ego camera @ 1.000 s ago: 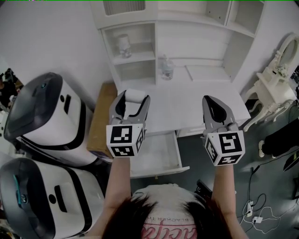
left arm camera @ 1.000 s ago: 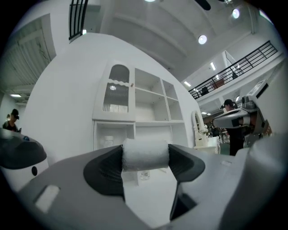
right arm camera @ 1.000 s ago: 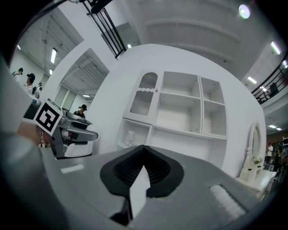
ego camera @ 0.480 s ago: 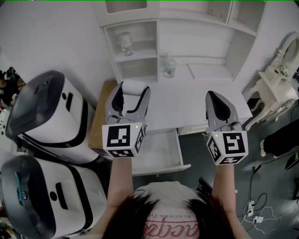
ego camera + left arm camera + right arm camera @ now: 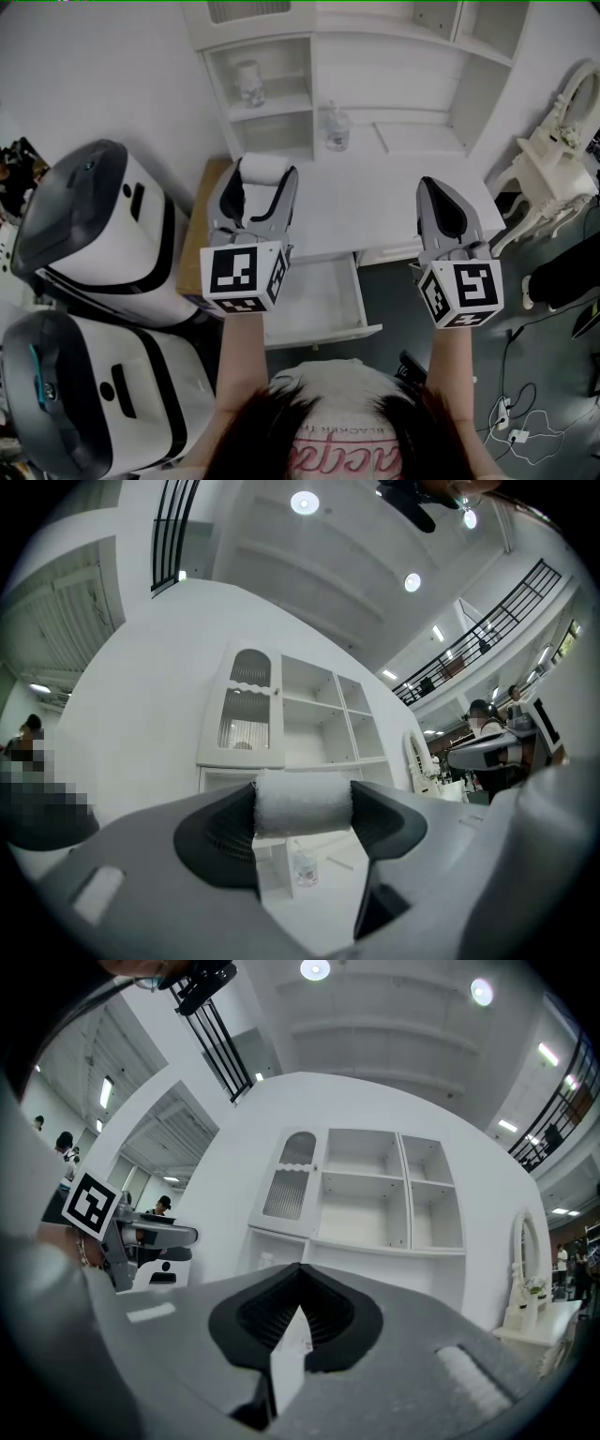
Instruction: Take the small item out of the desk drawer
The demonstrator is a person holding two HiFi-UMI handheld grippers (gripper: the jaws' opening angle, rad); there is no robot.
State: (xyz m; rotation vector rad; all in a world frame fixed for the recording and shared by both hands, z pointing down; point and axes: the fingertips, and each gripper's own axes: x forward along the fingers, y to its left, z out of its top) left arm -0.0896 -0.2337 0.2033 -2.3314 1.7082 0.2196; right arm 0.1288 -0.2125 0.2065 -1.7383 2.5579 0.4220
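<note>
While the left gripper (image 5: 262, 180) pinches a white roll (image 5: 302, 805), jaws of the right gripper (image 5: 433, 184) meet, a bottle (image 5: 335, 129) ahead

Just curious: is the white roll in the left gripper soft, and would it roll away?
Probably soft and light: the roll looks fuzzy, with frayed edges. Being a cylinder, it may roll on the desk.

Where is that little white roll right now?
The white roll is at the head view's left, pinched in the left tongs above the desk, beyond the open drawer.
</note>
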